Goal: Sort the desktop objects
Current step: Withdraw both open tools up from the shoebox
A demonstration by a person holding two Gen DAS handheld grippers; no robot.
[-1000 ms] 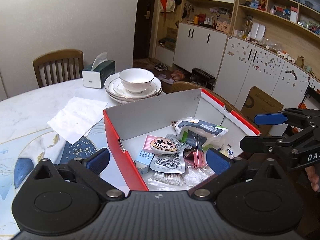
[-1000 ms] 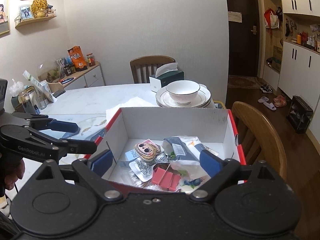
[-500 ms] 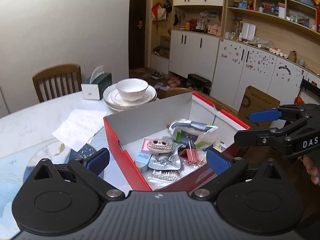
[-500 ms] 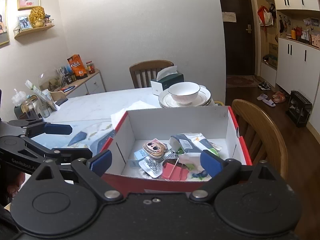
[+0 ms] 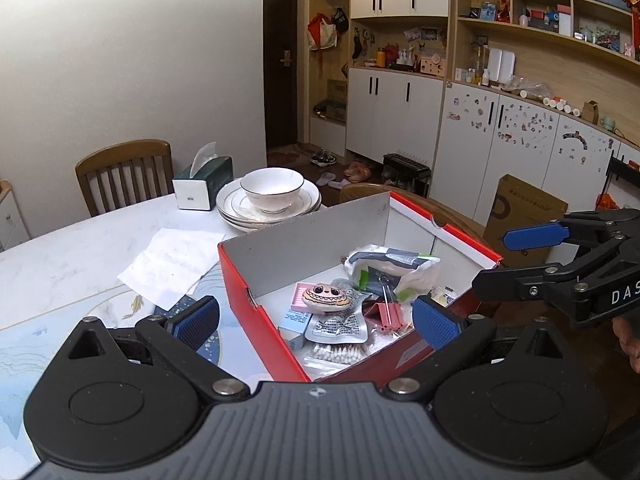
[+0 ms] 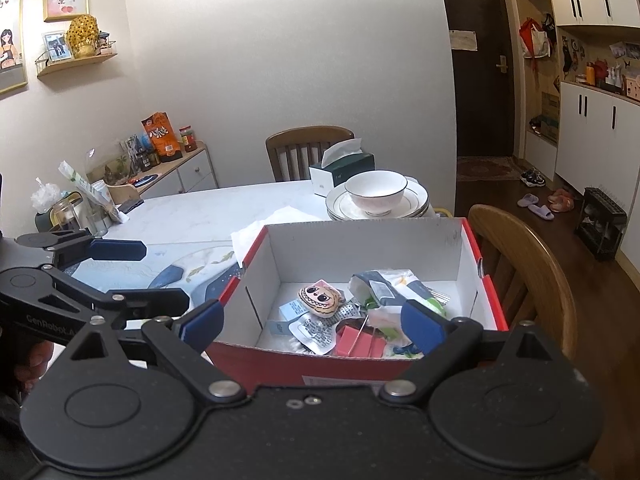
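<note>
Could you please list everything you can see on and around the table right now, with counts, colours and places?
Box: one, red outside, white inside, open, at the near table edge.
Cartoon-face charm: one, tan, in the box on top of the other items.
Foil pouch: one, silver, in the box under the charm.
Plastic bag: one, white and grey, in the box's far part.
Cotton swabs: one bundle, white, in the box's near corner.
Bowl: one, white, on stacked plates behind the box.
Tissue box: one, dark green, beside the plates.
Paper sheet: one, white, on the table left of the box.
Chairs: two, wooden, at the table.
Left gripper: open, empty.
Right gripper: open, empty.
</note>
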